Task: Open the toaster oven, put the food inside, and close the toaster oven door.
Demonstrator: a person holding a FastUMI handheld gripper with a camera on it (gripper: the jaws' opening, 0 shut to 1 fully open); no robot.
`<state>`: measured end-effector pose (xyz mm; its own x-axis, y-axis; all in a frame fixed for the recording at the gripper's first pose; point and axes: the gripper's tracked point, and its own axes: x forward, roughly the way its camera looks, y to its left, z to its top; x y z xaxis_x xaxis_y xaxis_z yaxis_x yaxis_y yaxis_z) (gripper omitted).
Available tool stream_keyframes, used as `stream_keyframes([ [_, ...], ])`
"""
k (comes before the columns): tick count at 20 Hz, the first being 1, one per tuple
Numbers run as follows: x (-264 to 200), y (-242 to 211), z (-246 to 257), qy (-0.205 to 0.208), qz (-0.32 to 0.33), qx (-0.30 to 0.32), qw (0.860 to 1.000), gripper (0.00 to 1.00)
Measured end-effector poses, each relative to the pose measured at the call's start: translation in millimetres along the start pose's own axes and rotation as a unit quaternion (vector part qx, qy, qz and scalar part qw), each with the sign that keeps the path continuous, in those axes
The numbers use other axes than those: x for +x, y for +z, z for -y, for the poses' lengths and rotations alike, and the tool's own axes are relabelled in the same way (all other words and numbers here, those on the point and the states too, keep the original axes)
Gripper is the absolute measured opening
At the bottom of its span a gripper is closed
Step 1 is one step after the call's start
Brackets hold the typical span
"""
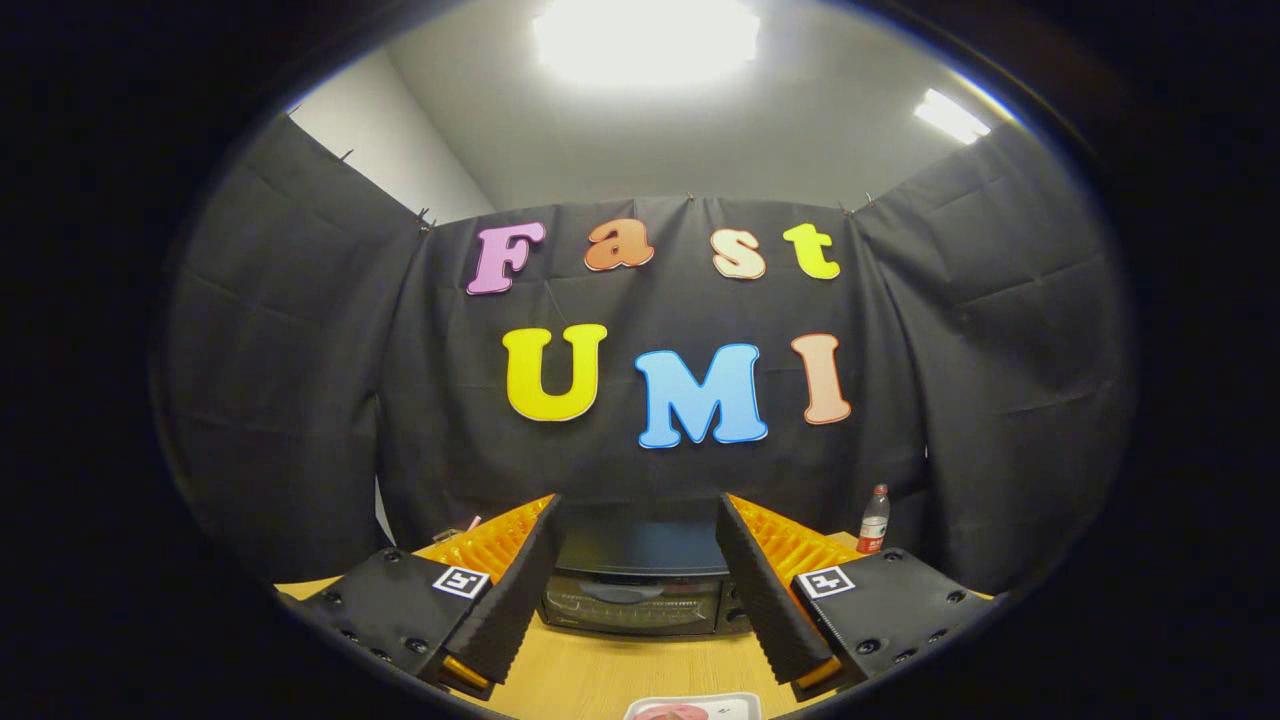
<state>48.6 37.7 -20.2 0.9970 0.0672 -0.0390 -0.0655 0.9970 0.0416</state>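
A black toaster oven stands on the wooden table, beyond my fingers and framed in the gap between them. Its glass door is shut, the handle across the top of the door. My gripper is open, raised above the table, with nothing between its fingers. Below the fingers, at the near table edge, a white plate holds a pinkish piece of food, only partly in sight.
A small plastic bottle with a red cap and label stands at the back right of the table, right of the oven. Black cloth walls close the booth behind and on both sides. A small pink thing lies at the back left.
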Motion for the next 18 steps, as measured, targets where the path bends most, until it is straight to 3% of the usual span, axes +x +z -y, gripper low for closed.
stream_keyframes([
  [11, 87.9, -92.0, -28.4, 0.029, -0.079, -0.007, 0.996, 0.96],
  [18, 144.6, -157.6, -13.5, 0.005, -0.139, -0.003, 0.99, 0.96],
])
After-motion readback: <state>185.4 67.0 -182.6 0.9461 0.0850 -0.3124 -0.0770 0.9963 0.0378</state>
